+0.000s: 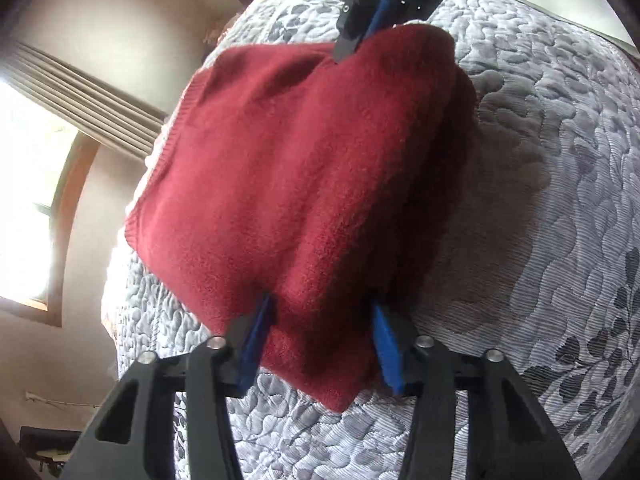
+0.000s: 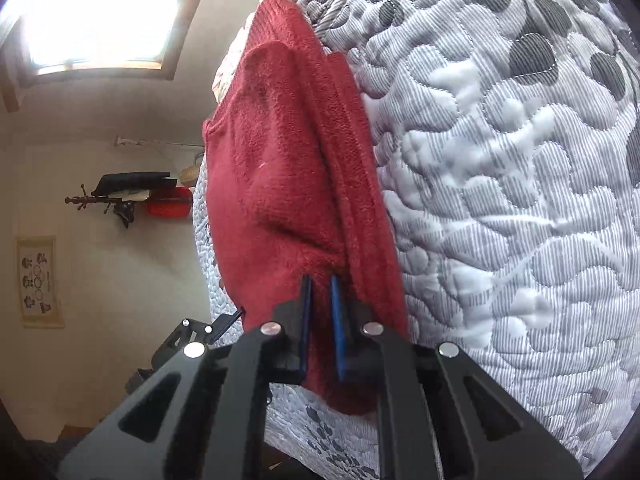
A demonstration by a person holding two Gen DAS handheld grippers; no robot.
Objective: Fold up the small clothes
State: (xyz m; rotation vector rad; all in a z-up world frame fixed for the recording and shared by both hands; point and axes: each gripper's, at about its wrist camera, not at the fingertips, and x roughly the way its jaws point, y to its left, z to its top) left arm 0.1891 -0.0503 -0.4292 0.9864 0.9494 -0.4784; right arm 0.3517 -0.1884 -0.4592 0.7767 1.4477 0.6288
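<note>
Left wrist view: one dark red knitted garment (image 1: 304, 184), already folded into a thick pad, lies on the grey-and-white quilted bed cover (image 1: 540, 208) straight ahead of the left tool (image 1: 320, 344). The tool's two blue-padded fingers (image 1: 256, 340) stand fairly wide apart, with the near edge of the garment bulging between them; they straddle a thick bundle, and I judge the hold loose rather than tight. At the far edge, opposite this tool, the right tool (image 1: 352, 44) bites into the knit with its fingers nearly together. The risk here: the bundle is bulky and springy, so if the left tool lifts or drags before it has closed properly, the layers could slide out and the fold open. If the two tools pull apart unevenly, the pad could skew or stretch.

Right wrist view: the same single red garment (image 2: 288, 168) runs away from the right tool (image 2: 322, 328), whose two blue pads (image 2: 306, 320) sit close together, pinching a thin part of the edge. A ribbed edge lies just to that tool's right, against the bed cover (image 2: 500, 200). A pinch on only some layers could peel the top layer off the rest. How many layers are caught is hard to tell from this angle.

Count: one garment, two tools, one bed cover.
</note>
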